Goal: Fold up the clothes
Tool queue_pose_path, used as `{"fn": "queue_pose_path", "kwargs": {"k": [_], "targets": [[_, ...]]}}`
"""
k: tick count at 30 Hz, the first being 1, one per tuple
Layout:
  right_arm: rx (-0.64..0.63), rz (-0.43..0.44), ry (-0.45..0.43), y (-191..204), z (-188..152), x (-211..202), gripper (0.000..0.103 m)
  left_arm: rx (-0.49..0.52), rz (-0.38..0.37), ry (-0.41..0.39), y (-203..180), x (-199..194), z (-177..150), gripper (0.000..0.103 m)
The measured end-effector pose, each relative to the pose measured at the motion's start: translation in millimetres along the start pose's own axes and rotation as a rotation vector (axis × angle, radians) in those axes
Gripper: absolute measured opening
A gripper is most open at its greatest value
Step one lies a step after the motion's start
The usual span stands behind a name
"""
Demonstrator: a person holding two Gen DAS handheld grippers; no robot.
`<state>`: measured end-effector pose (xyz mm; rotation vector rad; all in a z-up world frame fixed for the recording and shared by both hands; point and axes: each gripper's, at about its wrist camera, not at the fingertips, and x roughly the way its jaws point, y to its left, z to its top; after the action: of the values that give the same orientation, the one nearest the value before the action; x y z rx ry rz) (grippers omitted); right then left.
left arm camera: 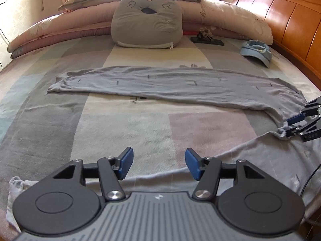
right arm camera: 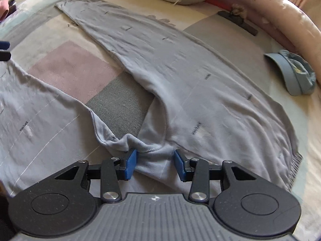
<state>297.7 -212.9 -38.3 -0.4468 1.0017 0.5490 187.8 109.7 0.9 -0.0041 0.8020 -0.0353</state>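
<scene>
Just one pair of grey trousers [right arm camera: 180, 76]

Grey trousers [left arm camera: 160, 84] spread across bed [left arm camera: 124, 124]; left claw [left arm camera: 158, 163] open, empty above

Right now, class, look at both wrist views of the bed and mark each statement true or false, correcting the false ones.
1. The grey trousers lie spread with the legs apart. True.
2. The left gripper is clamped on a trouser leg. False: it is open, with nothing between its pads.
3. The right gripper has bunched fabric at the crotch between its pads. True.
4. A blue cap lies on top of the trousers. False: it lies apart from them, near the headboard.
5. A grey cushion leans against the pink bedding. True.
</scene>
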Motion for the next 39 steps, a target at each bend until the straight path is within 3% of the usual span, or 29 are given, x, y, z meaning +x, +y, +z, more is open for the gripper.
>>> {"fn": "queue_pose_path", "kwargs": {"k": [4, 7, 10, 16, 21, 22, 24, 29, 32, 36, 39], "targets": [[0.108, 0.042, -0.044, -12.7, 6.6, -3.3, 0.047, -0.009, -0.011, -0.002, -8.6, 1.9, 5.3, 0.059], [0.105, 0.054, -0.109, -14.9, 8.7, -23.4, 0.045, -0.010, -0.033, -0.006, -14.1, 1.4, 6.5, 0.059], [0.109, 0.059, -0.133, -16.9, 16.9, -25.7, 0.013, -0.010, -0.044, 0.003, -20.0, 5.1, 6.8, 0.059], [0.077, 0.032, -0.052, -5.9, 33.5, 13.5, 0.013, 0.000, -0.056, -0.001, -28.4, 3.9, 8.1, 0.059], [0.074, 0.042, -0.023, 0.5, 38.3, 20.3, 0.017, -0.011, -0.049, 0.009, -25.9, 2.6, 4.7, 0.059], [0.070, 0.034, -0.026, 1.0, 38.2, 20.6, 0.016, -0.015, -0.047, 0.011, -25.1, 3.0, 4.3, 0.059], [0.077, 0.017, -0.042, -0.5, 38.6, 20.8, 0.005, -0.022, -0.044, 0.014, -23.7, 3.9, 3.8, 0.059], [0.211, 0.040, -0.102, -21.9, 43.7, 24.8, 0.004, -0.014, -0.054, 0.008, -23.7, 5.1, 5.4, 0.059], [0.296, 0.112, -0.124, -34.5, 40.6, 20.6, 0.006, -0.009, -0.066, 0.006, -23.3, 5.6, 6.7, 0.059], [0.259, 0.104, -0.122, -28.5, 29.6, -11.6, 0.011, -0.009, -0.077, 0.010, -22.1, 8.5, 6.8, 0.060], [0.227, 0.135, -0.064, -18.6, 17.9, -29.6, 0.012, -0.013, -0.089, 0.014, -22.5, 11.8, 8.1, 0.060]]}}
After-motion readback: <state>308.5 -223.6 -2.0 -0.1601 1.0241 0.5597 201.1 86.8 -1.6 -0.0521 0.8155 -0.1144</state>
